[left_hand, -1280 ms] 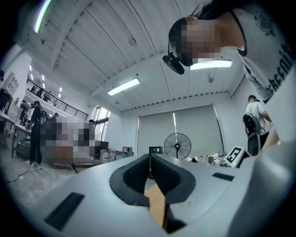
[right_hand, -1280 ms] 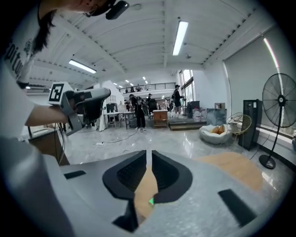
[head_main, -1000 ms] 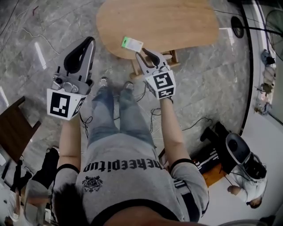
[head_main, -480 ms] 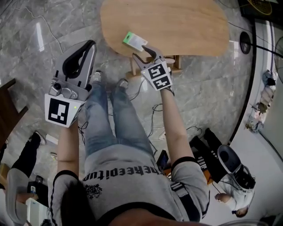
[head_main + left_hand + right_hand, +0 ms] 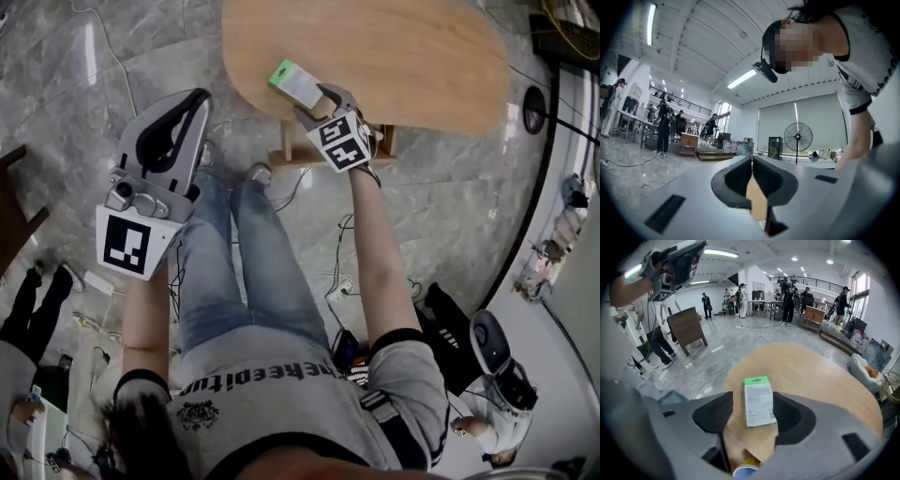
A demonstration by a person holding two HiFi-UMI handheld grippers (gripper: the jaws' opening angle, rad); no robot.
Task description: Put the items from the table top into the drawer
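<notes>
A white box with a green top [image 5: 293, 82] [image 5: 758, 400] lies flat near the front edge of the round wooden table [image 5: 403, 56] [image 5: 811, 371]. My right gripper [image 5: 312, 101] [image 5: 753, 405] points down at it. Its jaws have just been opening and now stand open, one on each side of the box, with a clear gap on the left side. My left gripper [image 5: 192, 97] [image 5: 751, 159] is held off the table to the left, above the floor. It points level into the room, shut, with nothing between its pads.
A wooden frame [image 5: 380, 148] shows under the table's front edge. A brown wooden cabinet [image 5: 686, 329] stands on the marble floor beyond the table. Cables [image 5: 323, 239] lie by my feet. A dark chair [image 5: 14, 202] is at the left; people stand far back.
My right gripper has come down to the table's edge and spread its jaws around the box. The left gripper has sunk a little and stays shut.
</notes>
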